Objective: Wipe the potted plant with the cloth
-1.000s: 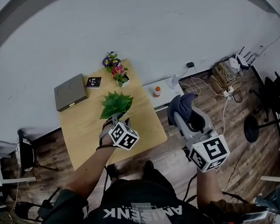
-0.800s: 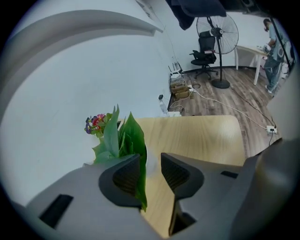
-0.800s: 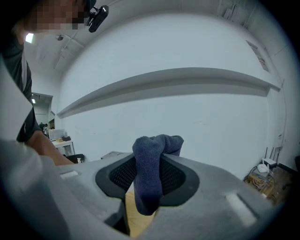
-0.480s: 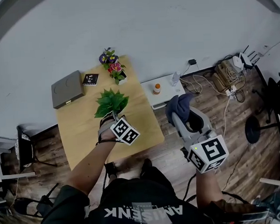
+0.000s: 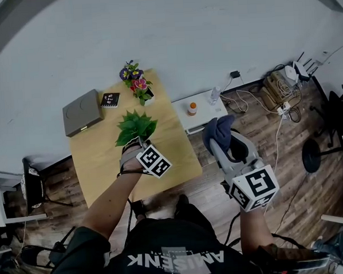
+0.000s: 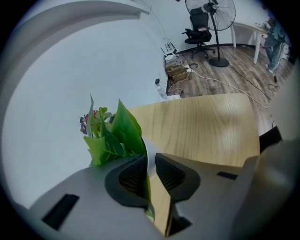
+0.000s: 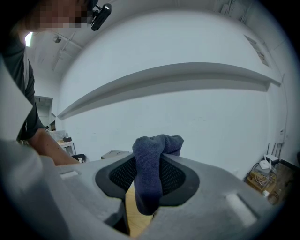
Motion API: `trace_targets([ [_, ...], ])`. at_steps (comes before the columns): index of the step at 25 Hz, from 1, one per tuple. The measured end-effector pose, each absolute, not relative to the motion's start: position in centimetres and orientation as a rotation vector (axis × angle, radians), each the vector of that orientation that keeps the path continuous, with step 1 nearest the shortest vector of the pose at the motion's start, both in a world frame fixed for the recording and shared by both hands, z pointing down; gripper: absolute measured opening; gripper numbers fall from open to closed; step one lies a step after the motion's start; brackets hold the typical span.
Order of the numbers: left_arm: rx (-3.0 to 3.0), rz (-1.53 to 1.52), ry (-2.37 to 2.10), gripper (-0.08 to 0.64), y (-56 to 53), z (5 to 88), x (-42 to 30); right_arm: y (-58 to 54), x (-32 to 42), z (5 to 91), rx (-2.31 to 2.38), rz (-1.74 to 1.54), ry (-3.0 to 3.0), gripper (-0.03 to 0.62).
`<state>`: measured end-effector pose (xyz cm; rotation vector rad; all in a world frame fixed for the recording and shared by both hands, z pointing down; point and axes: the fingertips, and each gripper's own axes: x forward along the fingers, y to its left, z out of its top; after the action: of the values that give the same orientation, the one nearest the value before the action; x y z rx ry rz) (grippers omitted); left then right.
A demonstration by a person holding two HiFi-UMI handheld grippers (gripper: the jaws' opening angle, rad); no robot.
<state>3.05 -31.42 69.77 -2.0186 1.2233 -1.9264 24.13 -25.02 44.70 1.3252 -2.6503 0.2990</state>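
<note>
The potted plant (image 5: 135, 126) has broad green leaves and stands on the wooden table (image 5: 171, 153). My left gripper (image 5: 138, 145) is down at its near side. In the left gripper view the white pot rim (image 6: 150, 151) and a leaf (image 6: 123, 133) sit between the pads of the left gripper (image 6: 151, 172). Its jaws have just been closing and now pinch the rim. My right gripper (image 5: 219, 143) hovers off the table's right edge, shut on a bunched dark blue cloth (image 5: 219, 130). That cloth (image 7: 150, 161) sticks out past the pads.
A small pot of pink and purple flowers (image 5: 135, 82), a grey box (image 5: 82, 112) and a small black card (image 5: 110, 99) stand at the table's far end. A low white shelf (image 5: 207, 113) with an orange-capped bottle (image 5: 192, 109) is to the right. Cables (image 5: 275, 96) lie on the floor.
My left gripper has sunk to the base of the plant and rolled a little. The right gripper with the cloth has dropped slightly.
</note>
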Motion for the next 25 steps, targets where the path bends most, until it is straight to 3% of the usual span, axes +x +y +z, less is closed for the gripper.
trace_targets([
  [14, -2.172, -1.917, 1.097, 0.046, -30.0, 68.2, 1.2, -24.5, 22.2, 43.2, 1.375, 0.297, -2.623, 0.132],
  [25, -2.472, -1.618, 1.090, 0.044, -27.7, 57.4, -2.7, -23.7, 16.4, 38.7, 1.422, 0.222, -2.641, 0.132],
])
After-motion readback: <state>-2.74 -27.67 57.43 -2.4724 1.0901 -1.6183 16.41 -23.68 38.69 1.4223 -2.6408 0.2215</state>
